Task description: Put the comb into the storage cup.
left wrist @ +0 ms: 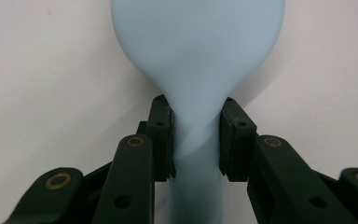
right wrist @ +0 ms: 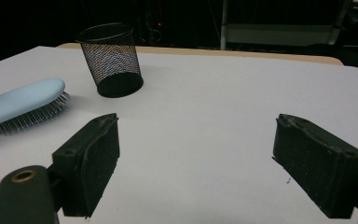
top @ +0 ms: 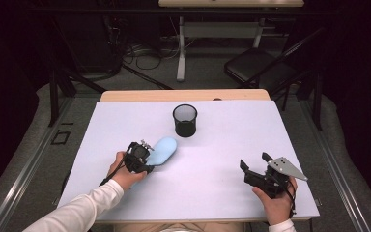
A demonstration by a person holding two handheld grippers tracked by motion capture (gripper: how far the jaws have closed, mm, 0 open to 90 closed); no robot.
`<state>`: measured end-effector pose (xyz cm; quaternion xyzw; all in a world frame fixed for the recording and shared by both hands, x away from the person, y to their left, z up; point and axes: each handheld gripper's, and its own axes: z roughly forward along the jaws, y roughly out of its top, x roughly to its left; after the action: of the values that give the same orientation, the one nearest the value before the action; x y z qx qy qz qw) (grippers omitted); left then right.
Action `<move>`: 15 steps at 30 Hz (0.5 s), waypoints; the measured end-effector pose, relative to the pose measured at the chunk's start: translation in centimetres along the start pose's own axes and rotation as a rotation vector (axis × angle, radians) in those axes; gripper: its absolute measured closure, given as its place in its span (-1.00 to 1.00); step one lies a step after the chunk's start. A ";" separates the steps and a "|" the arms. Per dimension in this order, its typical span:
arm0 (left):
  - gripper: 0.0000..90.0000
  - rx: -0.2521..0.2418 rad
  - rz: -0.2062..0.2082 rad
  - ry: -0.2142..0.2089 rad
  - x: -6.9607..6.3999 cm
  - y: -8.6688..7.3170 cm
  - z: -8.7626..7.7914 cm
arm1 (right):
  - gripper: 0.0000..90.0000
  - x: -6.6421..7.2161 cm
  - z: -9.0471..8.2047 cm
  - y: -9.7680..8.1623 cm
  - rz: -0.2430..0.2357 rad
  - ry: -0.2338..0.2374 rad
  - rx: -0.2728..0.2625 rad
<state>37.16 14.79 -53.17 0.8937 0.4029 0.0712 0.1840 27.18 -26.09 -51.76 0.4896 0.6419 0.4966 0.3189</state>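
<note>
A pale blue hairbrush point(top: 163, 150) lies bristles down on the white table, left of the middle. My left gripper point(top: 144, 155) is shut on its handle point(left wrist: 196, 154); both pads press the narrow neck just below the oval head point(left wrist: 198, 37). In the right gripper view the hairbrush point(right wrist: 21, 105) shows its bristles against the tabletop. A black mesh cup point(top: 185, 120) stands upright behind the brush, also seen as the mesh cup point(right wrist: 112, 60). My right gripper point(top: 254, 164) rests near the right front of the table, jaws wide open with nothing between them point(right wrist: 196, 158).
The white table point(top: 222, 145) has bare room between the two grippers and behind the right one. Beyond the far edge stand a desk leg point(top: 181, 48), loose cables and a dark folding chair point(top: 258, 65) on the floor.
</note>
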 end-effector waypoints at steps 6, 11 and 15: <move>0.55 -0.031 -0.001 0.003 0.2 0.0 -0.5 | -0.68 0.0 0.0 0.0 -0.001 0.000 0.002; 0.56 -0.053 -0.008 0.008 0.3 0.2 -1.0 | -0.68 0.0 0.0 0.0 -0.001 -0.002 0.002; 0.56 -0.073 -0.010 0.009 0.4 0.3 -1.4 | -0.68 0.1 0.0 0.0 -0.001 -0.002 -0.001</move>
<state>37.24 15.25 -51.76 0.8839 0.4055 0.0888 0.2153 27.18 -26.03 -51.77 0.4899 0.6414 0.4961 0.3201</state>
